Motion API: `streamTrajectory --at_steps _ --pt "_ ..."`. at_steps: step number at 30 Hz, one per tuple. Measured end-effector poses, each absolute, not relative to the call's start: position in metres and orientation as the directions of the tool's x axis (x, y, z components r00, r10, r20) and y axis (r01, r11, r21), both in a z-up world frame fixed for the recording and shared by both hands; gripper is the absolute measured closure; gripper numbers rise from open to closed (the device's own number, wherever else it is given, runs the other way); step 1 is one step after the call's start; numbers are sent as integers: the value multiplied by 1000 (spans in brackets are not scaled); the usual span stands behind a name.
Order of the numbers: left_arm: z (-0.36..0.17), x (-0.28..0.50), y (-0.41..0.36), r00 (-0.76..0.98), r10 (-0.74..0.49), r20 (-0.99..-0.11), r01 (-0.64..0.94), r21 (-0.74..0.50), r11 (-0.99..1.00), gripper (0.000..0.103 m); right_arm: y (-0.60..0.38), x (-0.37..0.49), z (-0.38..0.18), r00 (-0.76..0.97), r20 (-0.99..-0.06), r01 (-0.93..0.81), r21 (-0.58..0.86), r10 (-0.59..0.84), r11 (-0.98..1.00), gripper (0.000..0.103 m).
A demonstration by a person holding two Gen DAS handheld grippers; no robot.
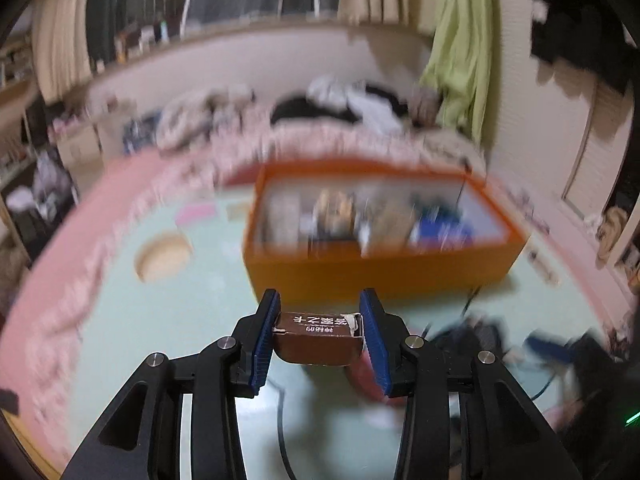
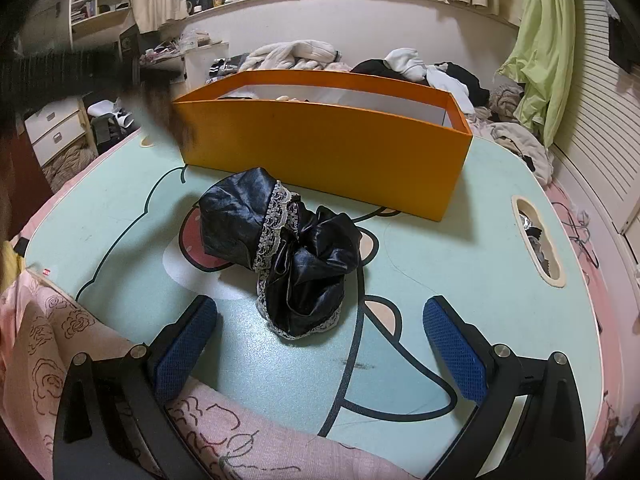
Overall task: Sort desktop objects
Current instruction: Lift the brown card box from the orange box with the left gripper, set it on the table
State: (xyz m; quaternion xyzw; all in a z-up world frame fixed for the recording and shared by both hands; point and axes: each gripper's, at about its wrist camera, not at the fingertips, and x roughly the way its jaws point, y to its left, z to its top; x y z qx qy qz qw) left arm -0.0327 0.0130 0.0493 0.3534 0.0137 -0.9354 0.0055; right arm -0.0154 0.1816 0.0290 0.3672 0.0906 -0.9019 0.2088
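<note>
A: Left wrist view first. Our left gripper (image 1: 320, 320) is clenched on a small brown cardboard box with printed characters (image 1: 318, 338); both blue pads press its short ends, and it hangs clear above the pale green tabletop (image 1: 160, 320). The open orange rectangular cardboard bin (image 1: 376, 276) sits just ahead, already holding several blurred items.

B: Then we should carry the box over the near wall before lowering, keep it level, and only release once it is inside the rim. The picture is smeared, so we judge the gap roughly.

A: Right wrist view. Our right gripper (image 2: 320, 344) is released, jaws wide, nothing between them. A crumpled black satin cloth with pale lace trim (image 2: 280, 248) lies on the table in front of it, near the bin's front wall.

B: We'd keep the right one parked, clear of the left's path.
</note>
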Motion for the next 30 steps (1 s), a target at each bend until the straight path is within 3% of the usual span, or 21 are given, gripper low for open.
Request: streamTrajectory --at_steps 2,4,6,7,8,10,13,30 --pt "26 -42 7 -723 46 -689 -1 -66 -998 49 180 -16 29 -643 -700 443 -10 -310 -896 0" --pt "20 -43 -7 -702 114 -703 3 -162 -987 48 181 -15 29 -643 -701 443 -11 -309 -896 0" --pt "24 -31 -17 -739 126 -662 11 -199 -980 31 180 -17 29 -643 -700 443 -10 -311 -896 0" --pt "28 -21 -21 -759 114 -641 14 -192 -981 10 181 -16 30 -643 -700 443 -9 -311 -896 0" --pt "29 -12 -24 -771 100 -629 12 -171 -985 1 180 -16 30 -644 -698 441 -7 -312 -897 0" --pt "26 2 -21 -768 71 -636 -7 -103 -995 1 193 -5 36 -648 -691 437 5 -319 -899 0" --pt "-4 0 -7 -685 12 -728 -35 16 -999 0 201 0 40 -651 -687 432 13 -322 -902 0" --pt "-15 1 -9 -687 19 -727 -30 2 -1000 0 202 3 39 -649 -696 435 -7 -309 -900 0"
